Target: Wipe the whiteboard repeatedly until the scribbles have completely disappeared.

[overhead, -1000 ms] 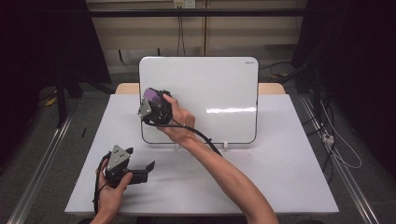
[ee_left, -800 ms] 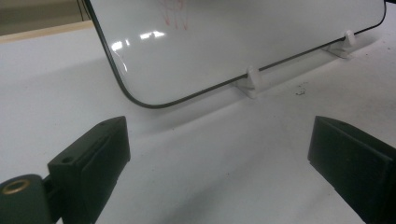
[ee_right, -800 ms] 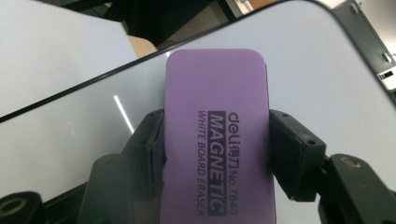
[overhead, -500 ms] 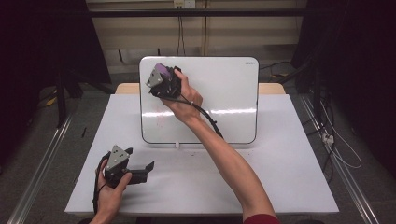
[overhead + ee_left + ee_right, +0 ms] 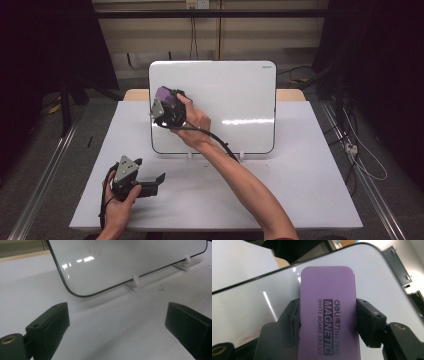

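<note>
A white whiteboard (image 5: 235,105) stands upright on small white feet (image 5: 135,282) at the back of the table. My right gripper (image 5: 167,106) is shut on a purple magnetic whiteboard eraser (image 5: 327,290), which it holds against the board's left part. The eraser (image 5: 163,94) faces the board. Faint red pen marks (image 5: 93,245) show on the board near its top in the left gripper view. My left gripper (image 5: 152,181) rests low at the front left of the table, open with nothing between its jaws, and points toward the board's lower corner (image 5: 75,292).
The white tabletop (image 5: 300,170) spreads in front of and beside the board. Metal rails (image 5: 45,175) run along both sides of the table. Cables (image 5: 360,155) lie on the floor at the right. A black cable (image 5: 220,142) trails from the right gripper.
My right gripper, with the eraser, rose toward the board's upper left and has come back down to the left middle. The left gripper has stayed where it was.
</note>
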Available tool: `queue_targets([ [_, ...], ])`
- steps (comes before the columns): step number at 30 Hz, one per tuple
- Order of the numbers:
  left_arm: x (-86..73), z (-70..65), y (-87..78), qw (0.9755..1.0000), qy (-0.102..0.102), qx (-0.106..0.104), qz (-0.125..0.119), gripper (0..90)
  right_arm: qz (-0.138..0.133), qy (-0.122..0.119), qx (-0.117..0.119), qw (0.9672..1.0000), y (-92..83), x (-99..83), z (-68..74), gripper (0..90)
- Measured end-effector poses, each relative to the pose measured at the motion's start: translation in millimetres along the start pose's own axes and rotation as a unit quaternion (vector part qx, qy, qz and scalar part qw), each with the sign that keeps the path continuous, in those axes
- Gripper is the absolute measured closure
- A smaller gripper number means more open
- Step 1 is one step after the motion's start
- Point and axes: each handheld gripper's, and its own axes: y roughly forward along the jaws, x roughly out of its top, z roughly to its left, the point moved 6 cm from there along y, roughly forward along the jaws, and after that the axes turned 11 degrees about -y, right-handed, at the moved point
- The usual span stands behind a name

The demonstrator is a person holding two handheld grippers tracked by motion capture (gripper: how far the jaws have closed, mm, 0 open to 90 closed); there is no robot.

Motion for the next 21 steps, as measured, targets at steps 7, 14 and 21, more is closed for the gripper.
queue_targets([
  [7, -0.4, 0.2, 0.3, 1.0000, 0.001, 0.002, 0.001, 5.4, -0.015, -0.027, 0.026, 0.9992, -11.6, 0.5, 37.5, 41.8],
  [14, 0.0, 0.0, 0.1, 1.0000, 0.001, 0.001, 0.001, 5.4, -0.016, -0.015, 0.041, 0.9989, -17.5, -3.2, 48.3, 41.8],
  [21, 0.8, -0.5, -0.9, 1.0000, 0.003, -0.001, -0.001, 5.4, -0.009, 0.015, 0.020, 0.9996, -6.3, -8.5, 5.5, 41.9],
])
